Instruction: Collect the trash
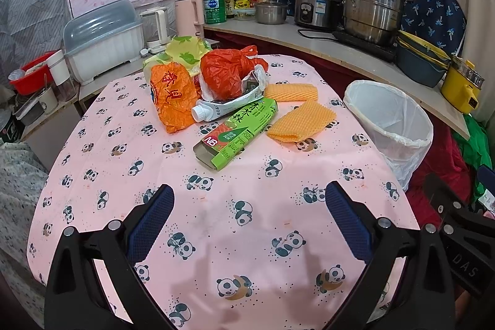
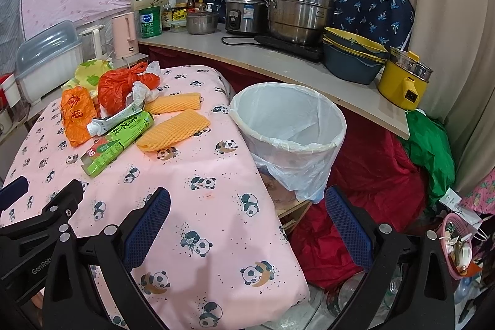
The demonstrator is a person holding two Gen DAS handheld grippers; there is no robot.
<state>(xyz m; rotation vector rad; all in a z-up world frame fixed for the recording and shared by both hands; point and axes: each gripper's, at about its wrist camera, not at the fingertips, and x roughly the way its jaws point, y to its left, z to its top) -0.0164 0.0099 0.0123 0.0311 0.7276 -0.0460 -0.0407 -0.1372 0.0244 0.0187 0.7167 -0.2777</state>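
I had both tongs spread wide with nothing between the blue pads: the left tongs (image 1: 249,218) hung over the near part of the bench (image 1: 216,237), the right tongs (image 2: 247,218) over its right edge.

The trash sat in a loose heap at the far side of the panda-print cloth. Nearest me lay a flattened green carton (image 1: 236,133), one end torn open, printed with large Chinese characters and the letters "NB" on a red patch. Touching it behind was a crushed white carton with a screw cap (image 1: 216,109). A crumpled orange bag (image 1: 171,98) with red Chinese characters lay at the left, a knotted red plastic bag (image 1: 227,73) in the middle, and a yellow-green wrapper (image 1: 184,51) behind them. Two orange foam nets (image 1: 301,121) lay to the right of the green carton, one farther than the other.

The bin (image 2: 289,129), lined with a thin white bag, stood just beside the bench's right edge.
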